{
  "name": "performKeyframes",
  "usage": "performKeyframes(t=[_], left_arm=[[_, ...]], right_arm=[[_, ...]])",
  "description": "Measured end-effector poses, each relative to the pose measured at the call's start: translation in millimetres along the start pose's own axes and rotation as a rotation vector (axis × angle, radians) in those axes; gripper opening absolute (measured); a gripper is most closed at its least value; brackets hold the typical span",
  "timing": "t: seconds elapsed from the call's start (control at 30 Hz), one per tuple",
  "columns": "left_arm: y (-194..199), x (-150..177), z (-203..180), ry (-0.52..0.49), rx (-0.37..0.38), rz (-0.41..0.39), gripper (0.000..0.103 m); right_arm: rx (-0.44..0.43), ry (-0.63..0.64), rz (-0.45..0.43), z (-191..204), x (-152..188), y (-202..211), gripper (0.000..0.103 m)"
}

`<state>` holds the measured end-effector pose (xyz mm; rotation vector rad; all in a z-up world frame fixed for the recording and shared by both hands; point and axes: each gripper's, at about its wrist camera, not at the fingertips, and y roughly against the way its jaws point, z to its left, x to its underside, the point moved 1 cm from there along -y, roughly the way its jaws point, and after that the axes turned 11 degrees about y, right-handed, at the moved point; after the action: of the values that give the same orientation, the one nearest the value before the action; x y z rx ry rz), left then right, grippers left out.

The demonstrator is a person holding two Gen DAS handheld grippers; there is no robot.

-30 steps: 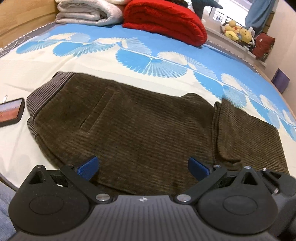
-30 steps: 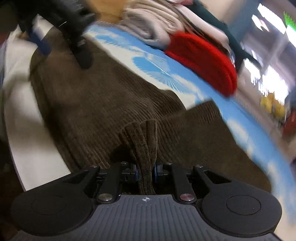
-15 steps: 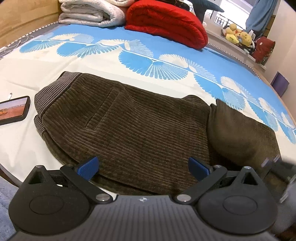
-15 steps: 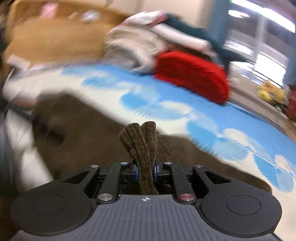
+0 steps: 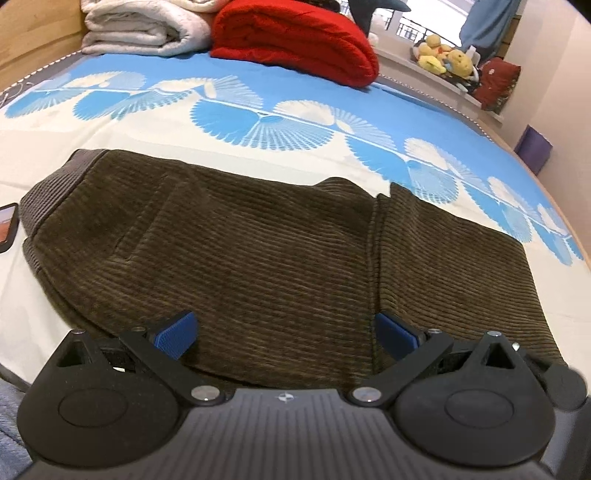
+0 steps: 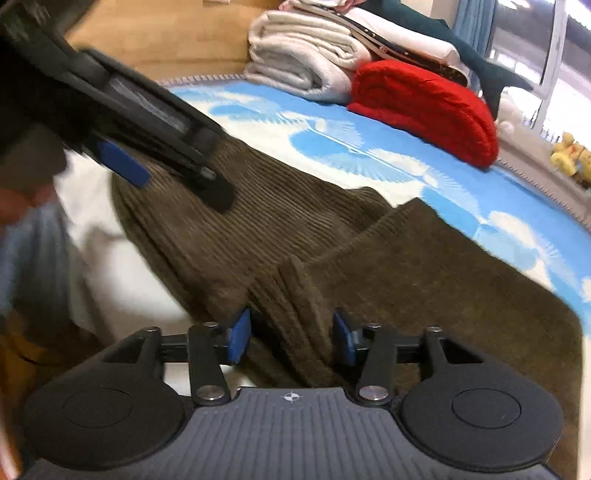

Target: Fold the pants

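Brown corduroy pants (image 5: 240,251) lie flat on the bed, with the leg end folded over on the right side (image 5: 461,266). My left gripper (image 5: 286,328) hovers open over the pants' near edge, nothing between its blue pads. In the right wrist view my right gripper (image 6: 291,338) is opening. A ridge of the pants' folded cloth (image 6: 295,295) still lies loose between its blue pads. The left gripper's blue pad (image 6: 122,162) shows at the upper left, above the pants' waist end (image 6: 221,229).
A red blanket (image 5: 295,40) and white folded bedding (image 5: 140,29) lie at the bed's far side by a wooden headboard. A phone (image 5: 5,229) sits at the left edge. Plush toys (image 5: 443,59) line a ledge. A purple box (image 5: 533,147) stands on the floor at the right.
My right gripper, shut on a fold of the pants before, has spread its jaws and let the cloth go. The leg end now rests on the pants. The left gripper stays open.
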<state>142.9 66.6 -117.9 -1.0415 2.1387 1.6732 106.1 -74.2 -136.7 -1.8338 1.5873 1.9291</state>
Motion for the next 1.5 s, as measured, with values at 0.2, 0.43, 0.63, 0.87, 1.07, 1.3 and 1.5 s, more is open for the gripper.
performKeyframes(t=[0.2,0.43,0.63,0.87,1.07,1.3,1.5], left_arm=[[-4.9,4.0,-5.7,-0.013,0.002,0.011,0.103],[-6.5,2.5,-13.0,-0.016,0.011,0.013,0.103],[-12.3,9.8,-25.4,-0.054,0.028,0.027,0.103],[-17.9,10.7,-21.1,-0.024,0.054,0.071,0.103],[-28.2,7.5,-37.4,-0.040,0.099,0.132,0.103],[-51.4,17.7,-52.7,-0.037,0.098,0.211,0.100],[-50.0,26.8,-61.1,-0.103,0.102,0.184,0.052]], right_arm=[[-0.087,-0.104,0.005,-5.4,5.5,1.1,0.058],[-0.146,-0.226,0.046,-26.6,4.4,-1.2,0.041],[-0.173,-0.246,0.049,-32.5,3.5,4.6,0.038],[-0.142,-0.298,0.031,-48.9,7.7,10.2,0.037],[0.053,-0.309,-0.011,-75.9,12.8,60.7,0.037],[0.158,-0.445,0.085,-94.6,63.6,90.9,0.038],[0.182,-0.308,0.134,-81.1,69.6,80.7,0.038]])
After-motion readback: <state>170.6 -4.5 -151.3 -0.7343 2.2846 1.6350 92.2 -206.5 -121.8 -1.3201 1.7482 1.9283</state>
